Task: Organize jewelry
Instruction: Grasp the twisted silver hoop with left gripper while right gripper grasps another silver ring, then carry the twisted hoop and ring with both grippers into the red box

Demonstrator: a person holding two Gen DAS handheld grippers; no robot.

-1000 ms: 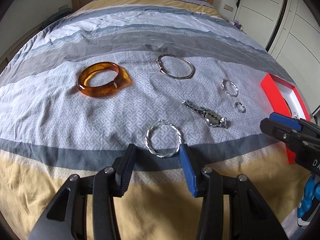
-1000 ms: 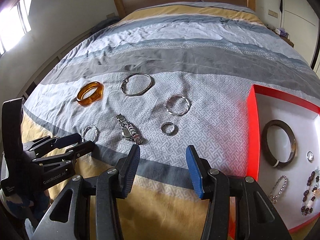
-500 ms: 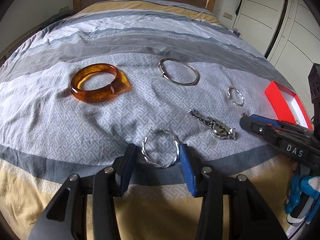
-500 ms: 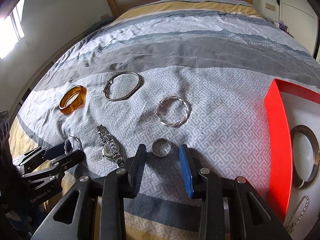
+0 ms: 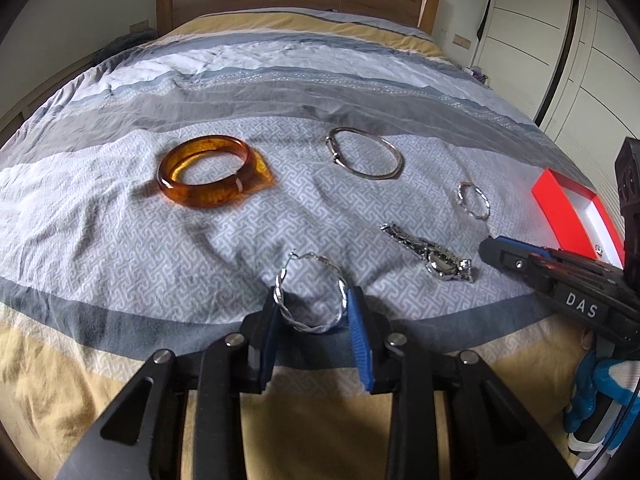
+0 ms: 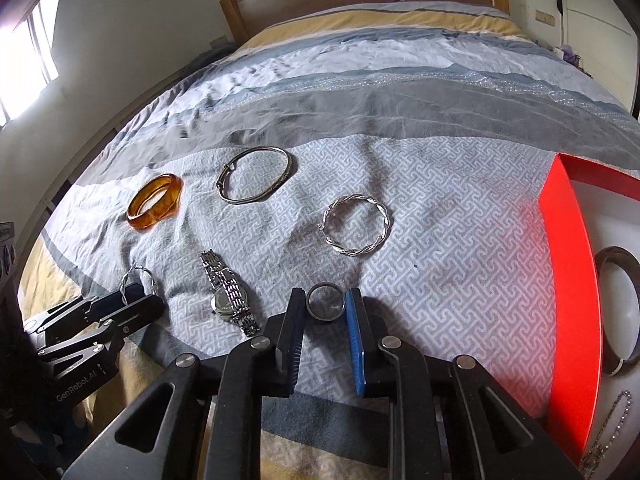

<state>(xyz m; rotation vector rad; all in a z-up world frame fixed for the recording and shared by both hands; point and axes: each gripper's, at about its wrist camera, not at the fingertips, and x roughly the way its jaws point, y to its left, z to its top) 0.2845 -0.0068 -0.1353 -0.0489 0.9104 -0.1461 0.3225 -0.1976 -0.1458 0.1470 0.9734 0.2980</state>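
Two tools (image 5: 311, 312) (image 6: 325, 312), each straddling jewelry.

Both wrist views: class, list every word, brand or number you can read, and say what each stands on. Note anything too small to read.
"DAS": white letters on the black body of the right claw, seen in the left wrist view.
"GenRobot.AI": white letters on the black body of the left claw, seen in the right wrist view.
Watch: dial markings too small to read.
Nothing else legible.

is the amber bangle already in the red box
No, the amber bangle lies on the bedspread, far to the left of the red box.
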